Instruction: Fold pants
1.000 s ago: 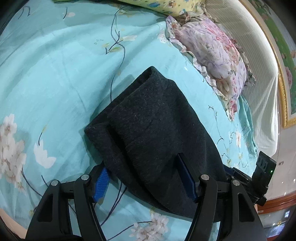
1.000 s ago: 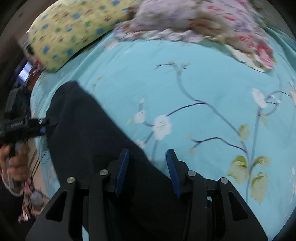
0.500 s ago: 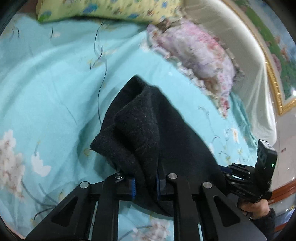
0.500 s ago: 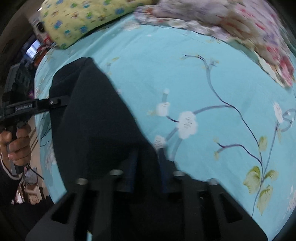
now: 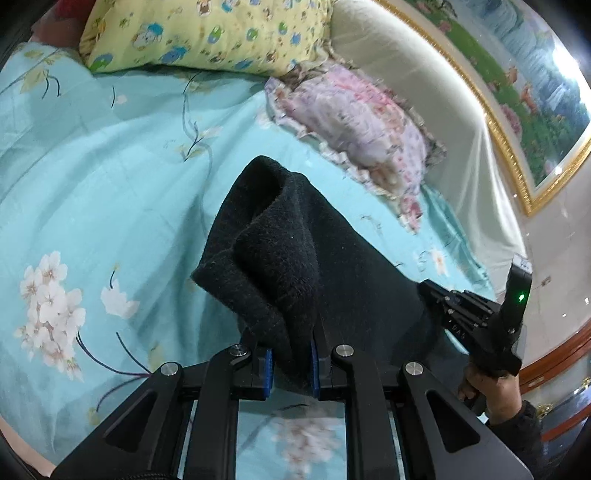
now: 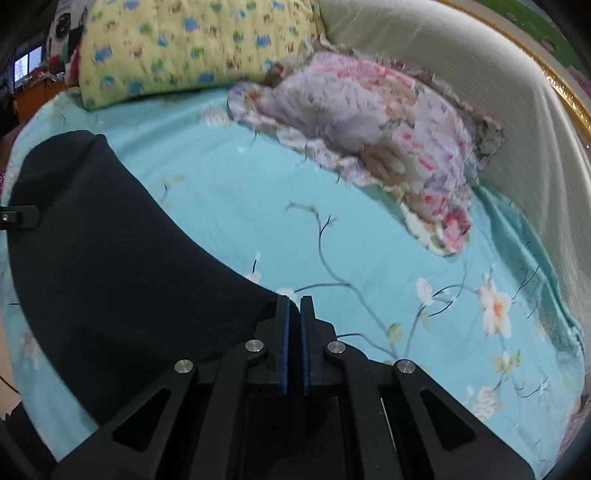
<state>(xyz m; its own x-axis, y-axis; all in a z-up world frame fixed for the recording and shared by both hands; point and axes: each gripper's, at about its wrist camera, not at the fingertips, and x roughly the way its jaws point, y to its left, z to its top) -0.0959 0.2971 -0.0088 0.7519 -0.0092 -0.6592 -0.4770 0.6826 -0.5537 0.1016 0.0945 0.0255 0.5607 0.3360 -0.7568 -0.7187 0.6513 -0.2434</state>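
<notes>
the pants [image 5: 295, 251], dark and fuzzy, hang bunched and lifted above the bed [image 5: 110, 177] in the left wrist view, their near edge pinched between the blue pads of the left claw [image 5: 290, 373], which is clenched on the cloth. a thick fold of the fabric rises from the pads and curls over toward the pillows. to the right, the cloth stretches away to the right claw [image 5: 428, 291], seen from the side; the fabric hides its tips there, and a bare hand [image 5: 491, 387] grips its black handle below a small green light. the bed's sheet is turquoise with white blossoms and dark branches. at the head lie a yellow pillow [image 5: 207, 33] with small printed figures and a pink floral pillow [image 5: 354, 122] with a frilled edge, and behind them stands a cream padded headboard [image 5: 424, 74] under a gold-framed picture [image 5: 535, 92].

in the right wrist view, the pants [image 6: 110, 266] spread as a broad dark sheet across the left side, running from near the yellow pillow [image 6: 192, 48] down to the right claw [image 6: 293, 306]. its blue pads stand almost together, grasping the pants by a corner at the cloth's right edge. a black piece of the left claw [image 6: 18, 218] shows at the far left border, against the fabric. the pink floral pillow [image 6: 369, 136] is blurred, lying well apart from the pants on the sheet.
</notes>
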